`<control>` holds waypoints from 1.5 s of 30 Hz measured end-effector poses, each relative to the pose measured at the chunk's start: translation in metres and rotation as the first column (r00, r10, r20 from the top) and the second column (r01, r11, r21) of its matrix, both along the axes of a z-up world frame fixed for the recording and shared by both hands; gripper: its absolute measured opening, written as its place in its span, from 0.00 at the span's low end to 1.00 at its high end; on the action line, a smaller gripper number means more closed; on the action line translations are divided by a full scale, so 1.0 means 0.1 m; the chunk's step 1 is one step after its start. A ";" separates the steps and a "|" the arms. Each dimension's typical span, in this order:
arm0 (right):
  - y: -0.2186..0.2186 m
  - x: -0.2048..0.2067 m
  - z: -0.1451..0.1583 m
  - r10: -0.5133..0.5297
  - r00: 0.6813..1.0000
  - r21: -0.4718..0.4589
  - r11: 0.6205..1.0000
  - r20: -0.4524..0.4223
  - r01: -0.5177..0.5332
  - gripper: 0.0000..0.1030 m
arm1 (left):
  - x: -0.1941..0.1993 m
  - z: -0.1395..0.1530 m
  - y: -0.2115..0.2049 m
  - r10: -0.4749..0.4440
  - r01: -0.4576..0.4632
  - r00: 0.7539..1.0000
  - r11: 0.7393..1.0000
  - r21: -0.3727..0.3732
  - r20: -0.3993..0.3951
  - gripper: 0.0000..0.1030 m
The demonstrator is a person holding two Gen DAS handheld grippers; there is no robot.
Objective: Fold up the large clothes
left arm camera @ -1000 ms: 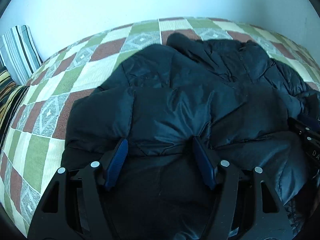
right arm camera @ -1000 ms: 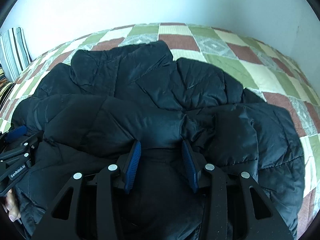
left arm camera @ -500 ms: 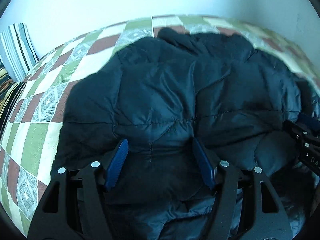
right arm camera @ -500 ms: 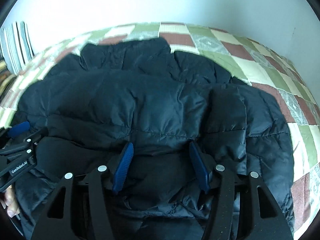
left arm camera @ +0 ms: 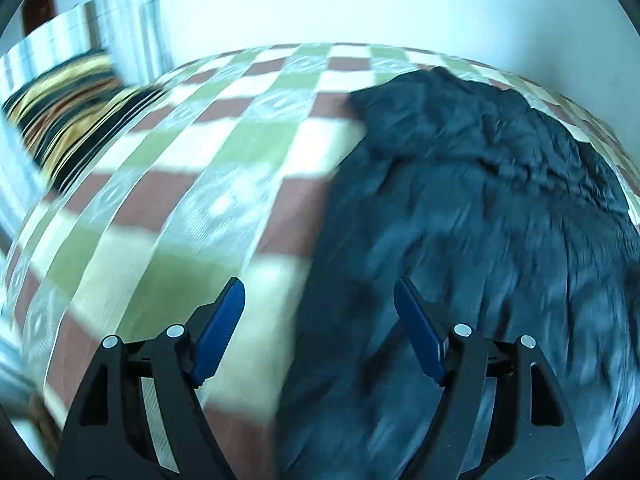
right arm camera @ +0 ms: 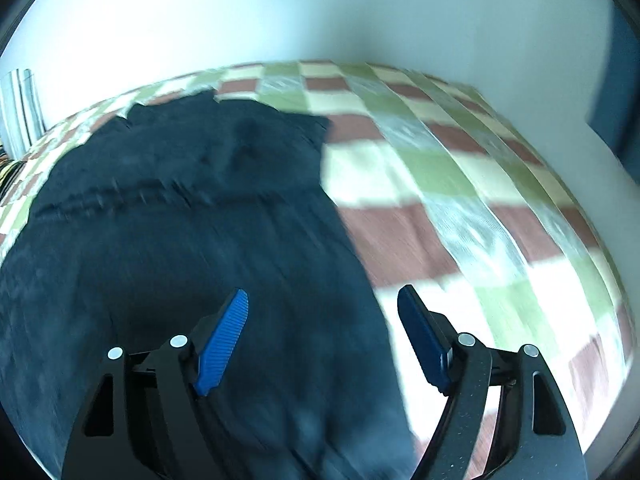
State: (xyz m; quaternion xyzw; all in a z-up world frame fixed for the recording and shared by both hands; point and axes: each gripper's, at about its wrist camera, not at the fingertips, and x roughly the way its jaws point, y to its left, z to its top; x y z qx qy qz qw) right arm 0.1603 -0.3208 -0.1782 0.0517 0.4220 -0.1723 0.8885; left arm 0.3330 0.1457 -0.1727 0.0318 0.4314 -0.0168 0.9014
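Observation:
A black quilted puffer jacket [left arm camera: 480, 216] lies folded on a bed with a green, red and cream checked cover [left arm camera: 208, 168]. In the left wrist view it fills the right half; my left gripper [left arm camera: 320, 292] hangs over its left edge, jaws opening, nothing between the blue pads. In the right wrist view the jacket [right arm camera: 192, 232] fills the left half. My right gripper [right arm camera: 323, 300] is over the jacket's right edge, jaws opening, nothing pinched. Both views are motion-blurred.
A white wall [left arm camera: 320, 0] runs behind the bed. Striped pillows [left arm camera: 72, 92] are stacked at the left end of the bed. Bare checked cover [right arm camera: 480, 200] lies to the right of the jacket, with a dark blue panel [right arm camera: 616, 92] at the far right.
Both grippers let go of the jacket's folded edge and opened wider. The left swung left and the right swung right, apart from each other, each now over a side edge of the jacket.

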 end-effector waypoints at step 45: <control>0.05 -1.40 -0.13 0.065 0.990 0.447 0.887 0.122 -0.113 0.11 | -1.18 0.16 0.34 -0.117 0.121 0.992 0.886 -0.448 0.036 0.10</control>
